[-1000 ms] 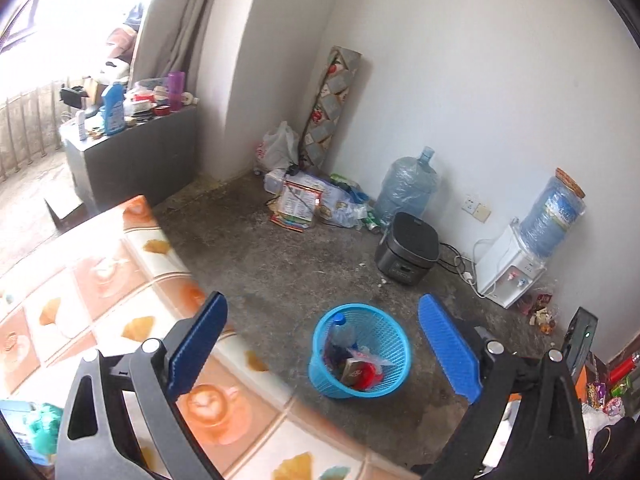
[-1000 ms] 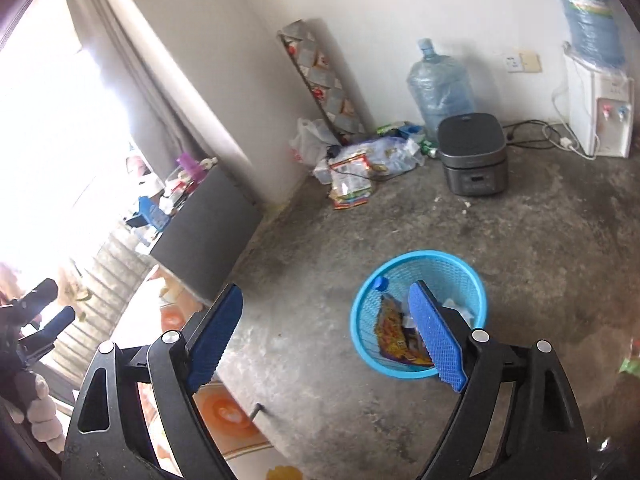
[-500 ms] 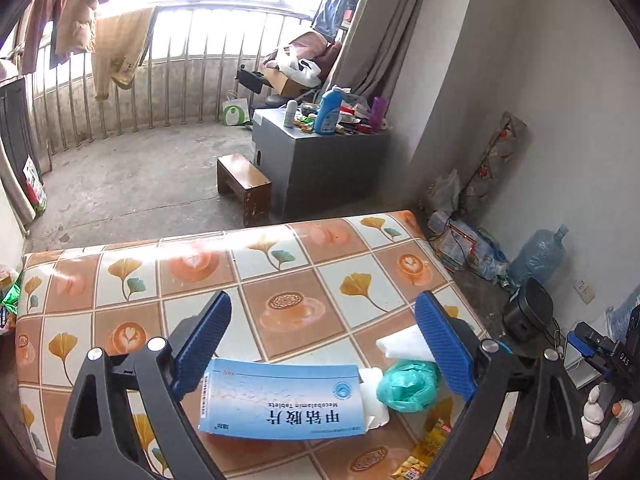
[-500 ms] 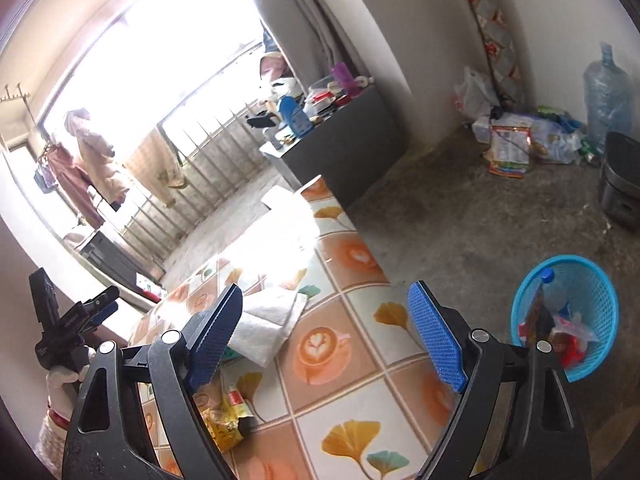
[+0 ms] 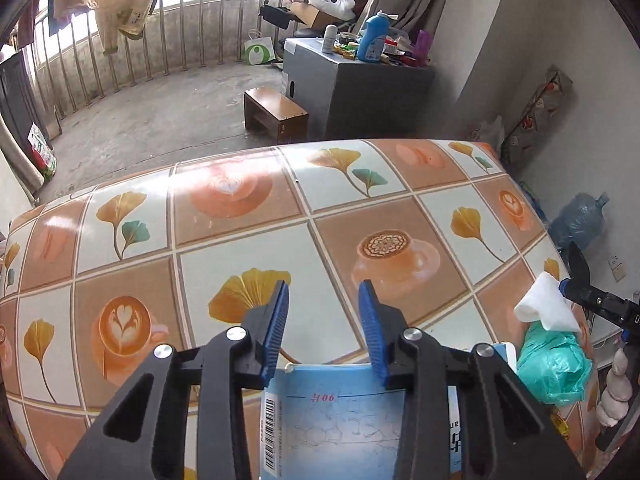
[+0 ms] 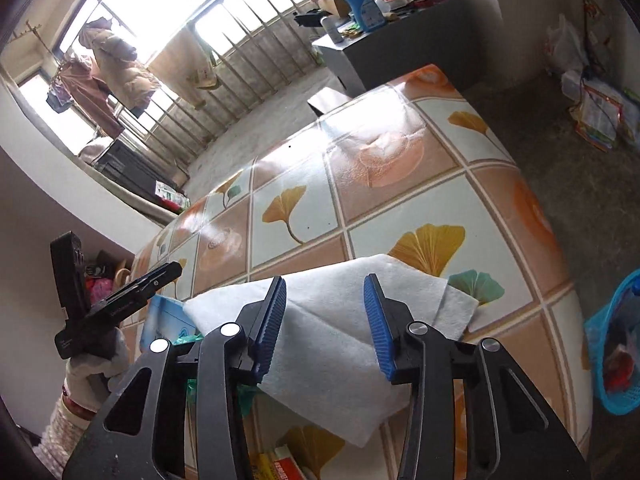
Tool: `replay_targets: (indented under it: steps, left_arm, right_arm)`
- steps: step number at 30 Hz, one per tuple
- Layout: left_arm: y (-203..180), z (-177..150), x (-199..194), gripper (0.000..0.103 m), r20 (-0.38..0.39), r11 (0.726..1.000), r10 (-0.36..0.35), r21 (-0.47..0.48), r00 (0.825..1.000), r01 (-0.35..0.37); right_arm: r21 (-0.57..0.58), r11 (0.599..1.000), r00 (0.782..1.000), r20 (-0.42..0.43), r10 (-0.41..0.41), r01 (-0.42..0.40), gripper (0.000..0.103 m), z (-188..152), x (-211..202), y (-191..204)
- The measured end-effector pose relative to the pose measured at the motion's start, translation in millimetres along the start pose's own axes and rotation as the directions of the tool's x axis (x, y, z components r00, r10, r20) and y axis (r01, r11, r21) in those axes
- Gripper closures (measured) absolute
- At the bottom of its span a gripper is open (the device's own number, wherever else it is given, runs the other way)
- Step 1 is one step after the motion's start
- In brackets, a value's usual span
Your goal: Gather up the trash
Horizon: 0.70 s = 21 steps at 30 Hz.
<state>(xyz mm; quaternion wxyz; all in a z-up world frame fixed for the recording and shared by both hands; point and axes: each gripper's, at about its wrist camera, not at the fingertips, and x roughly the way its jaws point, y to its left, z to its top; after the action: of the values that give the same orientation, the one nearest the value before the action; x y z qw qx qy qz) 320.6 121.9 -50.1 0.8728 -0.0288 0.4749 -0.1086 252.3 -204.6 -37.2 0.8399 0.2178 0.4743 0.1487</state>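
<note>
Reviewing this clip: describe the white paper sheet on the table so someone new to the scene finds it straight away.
Start at the table covered in orange tiles with ginkgo leaves and coffee cups. At its near edge, under the right gripper, lies the white paper sheet, creased and partly folded. Unlike the blue printed box and the crumpled green bag beside it, it is plain, flat and unprinted.

From my left camera I can read little. The blue box (image 5: 340, 420) on the bench carries a barcode down its left edge and a small red mark near its top edge that looks like "90" with a character, upside down; I can't make it out surely. Dark characters at its right edge are cut off. Everything else is too blurred for me.
</note>
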Motion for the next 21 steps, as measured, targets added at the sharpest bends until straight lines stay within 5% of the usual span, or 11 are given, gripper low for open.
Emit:
replay_targets:
  steps: [8,15,19,21]
  left_arm:
    - [6,-34,-20,0.076,-0.077,0.999,-0.041,0.005,0.996,0.042]
    - [10,-84,-57,0.076,-0.124,0.990,-0.126,-0.079,0.984,0.117]
    - [10,-108,-73,0.076,-0.144,0.984,-0.162,-0.100,0.976,0.148]
    - [11,-117,-79,0.076,-0.154,0.980,-0.180,-0.111,0.972,0.164]
  right_arm:
    - [-0.077,0.995,0.993,-0.107,0.050,-0.059,0.072,-30,-9,16]
    - [-0.084,0.993,0.987,-0.146,0.066,-0.079,0.072,-58,-30,19]
    - [-0.079,0.995,0.991,-0.124,0.055,-0.065,0.071,-69,-46,19]
    - [-0.065,0.997,0.998,-0.052,0.043,-0.046,0.059,-66,-64,18]
